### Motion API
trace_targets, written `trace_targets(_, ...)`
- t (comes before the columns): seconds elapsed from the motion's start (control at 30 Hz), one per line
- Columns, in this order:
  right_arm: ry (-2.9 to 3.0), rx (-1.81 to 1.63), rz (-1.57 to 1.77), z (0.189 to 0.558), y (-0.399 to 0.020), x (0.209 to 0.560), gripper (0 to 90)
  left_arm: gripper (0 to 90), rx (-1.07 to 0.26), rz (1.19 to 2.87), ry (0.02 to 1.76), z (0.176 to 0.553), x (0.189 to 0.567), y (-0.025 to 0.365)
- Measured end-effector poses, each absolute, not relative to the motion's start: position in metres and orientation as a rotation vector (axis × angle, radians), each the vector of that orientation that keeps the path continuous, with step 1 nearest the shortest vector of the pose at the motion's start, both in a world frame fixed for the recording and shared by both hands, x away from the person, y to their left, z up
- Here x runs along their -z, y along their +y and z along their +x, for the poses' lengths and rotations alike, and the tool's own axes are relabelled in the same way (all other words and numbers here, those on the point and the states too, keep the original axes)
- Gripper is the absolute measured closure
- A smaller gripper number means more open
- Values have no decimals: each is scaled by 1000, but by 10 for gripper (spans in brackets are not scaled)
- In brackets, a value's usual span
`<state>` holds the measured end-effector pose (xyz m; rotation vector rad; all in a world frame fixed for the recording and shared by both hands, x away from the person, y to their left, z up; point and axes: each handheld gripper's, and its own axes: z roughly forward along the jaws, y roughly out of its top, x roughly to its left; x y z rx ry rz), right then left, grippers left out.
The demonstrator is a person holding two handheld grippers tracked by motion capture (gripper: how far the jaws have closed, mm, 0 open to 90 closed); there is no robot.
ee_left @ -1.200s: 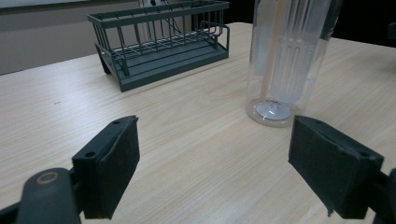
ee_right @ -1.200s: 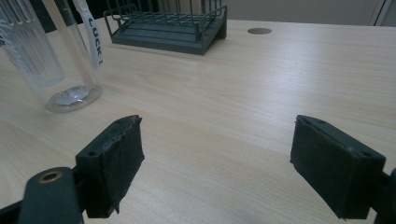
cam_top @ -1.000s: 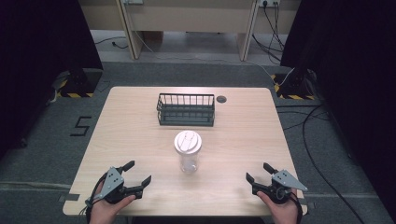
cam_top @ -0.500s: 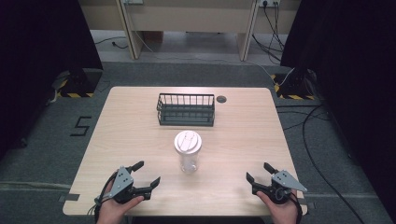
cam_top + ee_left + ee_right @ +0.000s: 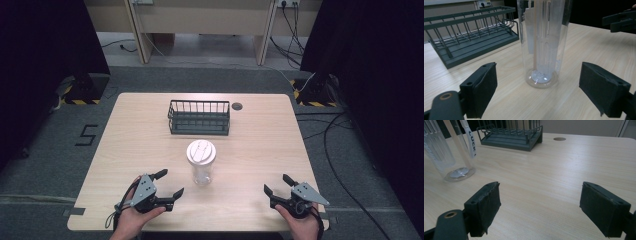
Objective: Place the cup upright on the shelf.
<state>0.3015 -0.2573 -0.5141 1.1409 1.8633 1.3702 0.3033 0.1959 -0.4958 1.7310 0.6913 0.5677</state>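
Note:
A clear plastic tumbler (image 5: pixel 201 168) with a white lid (image 5: pixel 200 151) stands upright at the table's middle front. It rises between the jaws in the left gripper view (image 5: pixel 541 45) and stands at the left edge of the right gripper view (image 5: pixel 447 152). My left gripper (image 5: pixel 170 183) is open, low at the front left, pointing at the tumbler a short way off. My right gripper (image 5: pixel 278 186) is open at the front right, with bare table between its jaws.
A dark wire rack (image 5: pixel 199 117) stands behind the tumbler, also in the left gripper view as rack (image 5: pixel 471 37) and in the right gripper view as rack (image 5: pixel 511 135). A round cable hole (image 5: pixel 237 106) lies to its right. The wooden table (image 5: pixel 260 145) has open room on both sides.
My left gripper has moved right and slightly forward, closing on the tumbler. The right gripper has stayed put.

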Motion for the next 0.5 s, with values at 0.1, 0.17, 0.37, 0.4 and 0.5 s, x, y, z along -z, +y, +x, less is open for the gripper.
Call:
trace_targets(0.1, 1867, -1370, 1143, 302, -257, 514, 173, 144, -564, 1741, 674, 308, 496, 190)
trace_targets(0.17, 1867, -1371, 1144, 302, -257, 514, 173, 144, -560, 1749, 665, 311, 496, 187)
trace_targets(0.37, 1873, -1369, 1136, 302, -257, 514, 173, 145, -524, 1745, 658, 321, 498, 176)
trace_targets(0.4, 1874, -1369, 1135, 302, -257, 514, 173, 145, -526, 1748, 653, 322, 498, 174)
trace_targets(0.5, 1876, -1370, 1135, 302, -257, 514, 172, 144, -528, 1751, 645, 325, 498, 171)
